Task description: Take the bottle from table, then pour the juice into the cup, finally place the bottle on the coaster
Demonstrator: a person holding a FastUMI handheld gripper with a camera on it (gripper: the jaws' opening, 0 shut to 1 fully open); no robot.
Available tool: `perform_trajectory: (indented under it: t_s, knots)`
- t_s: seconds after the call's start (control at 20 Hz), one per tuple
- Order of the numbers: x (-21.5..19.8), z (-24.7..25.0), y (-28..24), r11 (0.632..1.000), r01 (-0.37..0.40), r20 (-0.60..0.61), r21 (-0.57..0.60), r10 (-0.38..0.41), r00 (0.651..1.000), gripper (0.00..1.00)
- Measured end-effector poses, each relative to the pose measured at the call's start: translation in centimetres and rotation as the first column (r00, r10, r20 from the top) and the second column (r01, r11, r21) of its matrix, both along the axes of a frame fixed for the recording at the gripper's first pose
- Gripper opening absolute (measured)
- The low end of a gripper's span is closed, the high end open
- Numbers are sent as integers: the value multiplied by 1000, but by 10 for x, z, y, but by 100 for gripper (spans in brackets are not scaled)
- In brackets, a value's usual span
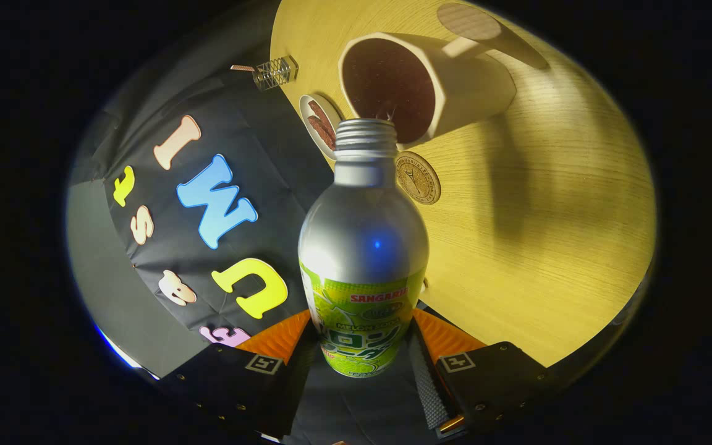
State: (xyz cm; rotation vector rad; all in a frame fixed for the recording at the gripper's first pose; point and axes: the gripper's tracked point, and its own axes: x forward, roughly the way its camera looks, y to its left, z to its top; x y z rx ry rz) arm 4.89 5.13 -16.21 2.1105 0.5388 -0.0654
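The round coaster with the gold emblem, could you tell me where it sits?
In the gripper view the coaster lies flat on the wooden table, just beyond the held bottle's neck and beside the cup.

One bottle (363, 247), one cup (424, 86), two coasters (418, 178) (468, 21), one dish (320, 123), one small jar (274, 72)

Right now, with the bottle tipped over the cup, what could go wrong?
The gripper is shut on the bottle low on its label, so its top could swing. The open mouth sits near the cup's rim and juice might miss. The round coaster and a small plate lie close by, so drips could land there.
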Motion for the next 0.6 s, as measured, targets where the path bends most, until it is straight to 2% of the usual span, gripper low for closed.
perform_trajectory:
  t_s: [0.6]
  knots:
    - [2,12,-8,995,2,-27,96,0,1000,77]
